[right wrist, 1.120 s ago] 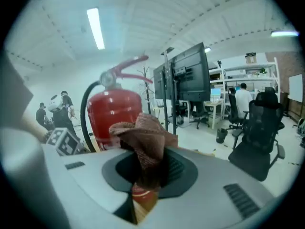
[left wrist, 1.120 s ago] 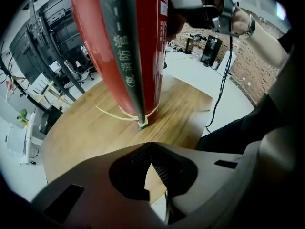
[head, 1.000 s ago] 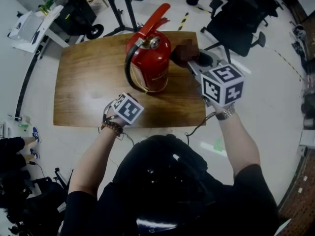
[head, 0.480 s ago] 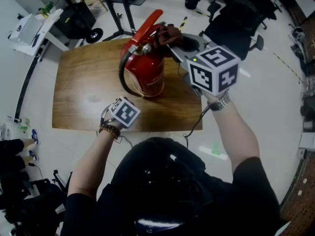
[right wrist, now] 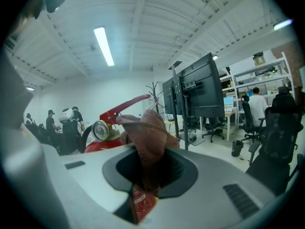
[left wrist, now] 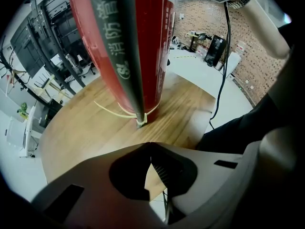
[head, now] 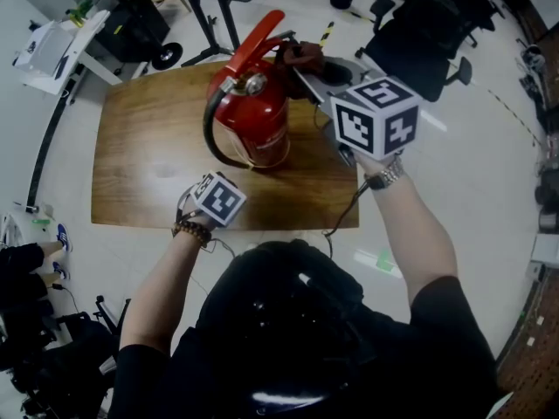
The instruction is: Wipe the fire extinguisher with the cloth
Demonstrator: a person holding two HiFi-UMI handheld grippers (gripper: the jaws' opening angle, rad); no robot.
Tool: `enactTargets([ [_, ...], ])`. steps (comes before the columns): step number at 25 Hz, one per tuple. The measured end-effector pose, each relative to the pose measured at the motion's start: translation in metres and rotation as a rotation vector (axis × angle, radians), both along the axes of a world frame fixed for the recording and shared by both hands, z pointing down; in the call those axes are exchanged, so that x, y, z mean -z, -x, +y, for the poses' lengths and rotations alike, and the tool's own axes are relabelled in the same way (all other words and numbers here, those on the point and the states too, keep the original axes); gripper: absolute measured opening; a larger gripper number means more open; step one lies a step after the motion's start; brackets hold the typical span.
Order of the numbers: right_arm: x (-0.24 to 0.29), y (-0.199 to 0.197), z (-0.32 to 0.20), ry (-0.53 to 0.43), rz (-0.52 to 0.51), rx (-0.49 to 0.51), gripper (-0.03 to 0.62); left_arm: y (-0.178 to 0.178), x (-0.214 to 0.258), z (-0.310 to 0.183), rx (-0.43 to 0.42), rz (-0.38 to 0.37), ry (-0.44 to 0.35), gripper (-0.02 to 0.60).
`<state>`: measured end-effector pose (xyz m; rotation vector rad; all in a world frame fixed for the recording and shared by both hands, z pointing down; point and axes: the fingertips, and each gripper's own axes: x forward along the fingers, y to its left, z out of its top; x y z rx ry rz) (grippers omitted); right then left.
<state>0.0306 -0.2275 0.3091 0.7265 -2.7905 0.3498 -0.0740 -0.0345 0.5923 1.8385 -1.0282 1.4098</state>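
A red fire extinguisher [head: 256,116] stands upright on the wooden table [head: 144,160], with a black hose [head: 210,133] looping down its left side. My right gripper [head: 307,70] is at its top, just right of the red lever [head: 265,35], shut on a brown cloth [head: 301,57]. In the right gripper view the bunched cloth [right wrist: 150,128] sticks up from the jaws, which have just closed a little further on it, with the gauge [right wrist: 100,130] behind. My left gripper [left wrist: 151,152] points down at the table in front of the extinguisher [left wrist: 152,37], shut and empty.
A black office chair [head: 419,42] stands beyond the table's right end. Stands and a cart [head: 131,24] are at the back left. A cable [head: 348,212] hangs from my right hand over the table's front edge. Monitors [right wrist: 198,87] and people show far off.
My right gripper has risen with the cloth from beside the extinguisher's body to its top by the lever. The left gripper has stayed in place.
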Motion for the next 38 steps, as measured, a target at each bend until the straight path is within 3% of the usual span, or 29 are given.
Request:
enactTargets([
  [16, -0.1, 0.003, -0.012, 0.17, 0.023, -0.024, 0.071, -0.009, -0.009, 0.001, -0.011, 0.003, 0.034, 0.0],
  [38, -0.254, 0.011, -0.015, 0.382, 0.162, -0.025, 0.069, -0.002, -0.019, 0.011, 0.047, -0.009, 0.073, 0.0],
])
